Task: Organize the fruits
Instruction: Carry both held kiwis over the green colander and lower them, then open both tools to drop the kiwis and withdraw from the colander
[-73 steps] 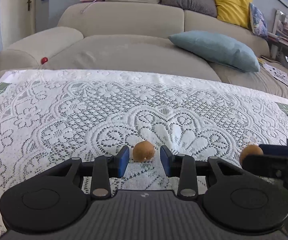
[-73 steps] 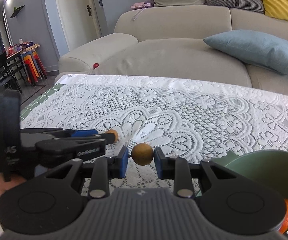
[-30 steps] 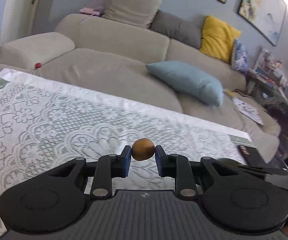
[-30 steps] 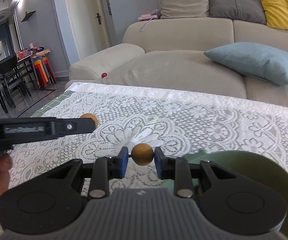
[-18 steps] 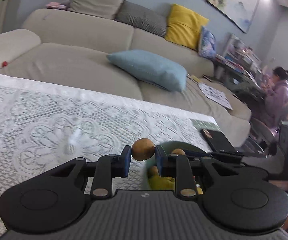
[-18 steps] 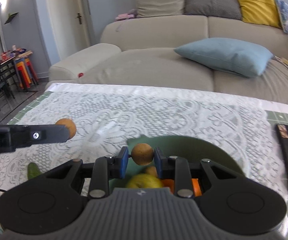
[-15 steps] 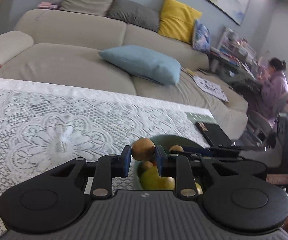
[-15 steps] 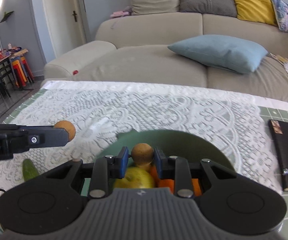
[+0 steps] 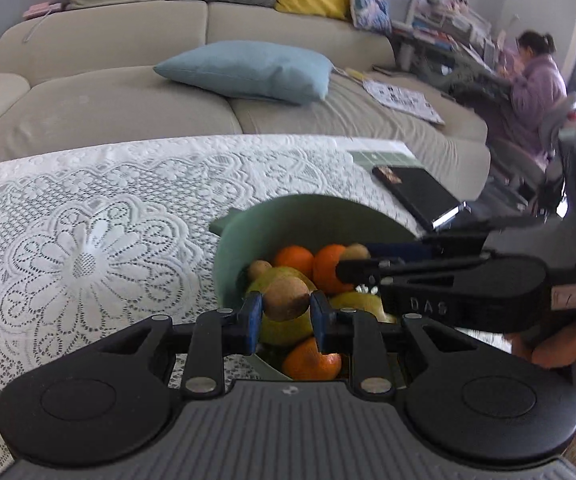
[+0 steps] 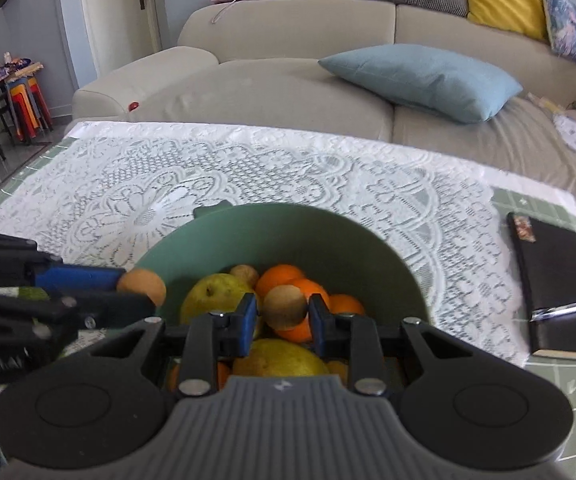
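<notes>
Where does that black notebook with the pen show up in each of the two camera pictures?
Left wrist view: the black notebook lies right of centre, beyond the green bowl.
Right wrist view: the notebook lies at the right edge, beside the bowl.
Shared landmark: the blue cushion on the sofa.

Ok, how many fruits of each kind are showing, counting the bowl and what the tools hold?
Brown round fruits: 3
Oranges: 3 at least, some hidden
Pears: 2
Total: 8 at least
</notes>
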`<state>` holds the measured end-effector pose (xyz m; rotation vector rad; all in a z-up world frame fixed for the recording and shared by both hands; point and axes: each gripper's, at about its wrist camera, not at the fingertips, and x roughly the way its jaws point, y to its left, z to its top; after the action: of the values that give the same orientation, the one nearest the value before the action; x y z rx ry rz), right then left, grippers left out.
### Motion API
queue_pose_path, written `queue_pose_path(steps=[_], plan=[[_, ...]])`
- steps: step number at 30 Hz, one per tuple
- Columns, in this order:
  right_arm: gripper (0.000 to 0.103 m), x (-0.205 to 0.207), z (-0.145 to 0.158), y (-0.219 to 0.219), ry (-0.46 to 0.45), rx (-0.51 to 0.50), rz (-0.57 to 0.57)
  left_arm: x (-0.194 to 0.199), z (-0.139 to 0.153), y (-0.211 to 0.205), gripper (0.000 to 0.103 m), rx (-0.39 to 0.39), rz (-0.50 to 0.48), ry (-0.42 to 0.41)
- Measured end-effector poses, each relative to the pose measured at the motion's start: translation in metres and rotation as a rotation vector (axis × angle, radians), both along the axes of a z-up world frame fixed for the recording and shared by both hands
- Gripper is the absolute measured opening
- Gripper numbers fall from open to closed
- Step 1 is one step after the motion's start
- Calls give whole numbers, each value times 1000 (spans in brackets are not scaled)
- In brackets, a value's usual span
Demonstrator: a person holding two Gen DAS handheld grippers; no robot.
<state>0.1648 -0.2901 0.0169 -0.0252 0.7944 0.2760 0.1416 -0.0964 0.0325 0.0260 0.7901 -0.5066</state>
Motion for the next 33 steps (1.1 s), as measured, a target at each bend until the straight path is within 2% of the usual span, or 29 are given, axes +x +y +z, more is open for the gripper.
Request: queue_pose_path(steps=[4,11,25,26,28,33], plan=[[25,-3,2,-6,-2,-6,-8,-4,-5,-12,28,47,-32,2],[25,0,-14,-15,69,-71,-24,-4,-15,-26,28,93,-62,33],[26,-1,-15,-17,64,-81,-38,2,-26,-36,29,99,-78,78],[26,-1,-14,-17,60,-83,-37,3,-26,-36,29,98,-78,77],[35,-2,-14,-14,52,-87,-34,5,-27,-36,29,91,-78,80],[38,-3,-11,-9,36,-92,-21,10,-29,-32,31,56,-75,108]])
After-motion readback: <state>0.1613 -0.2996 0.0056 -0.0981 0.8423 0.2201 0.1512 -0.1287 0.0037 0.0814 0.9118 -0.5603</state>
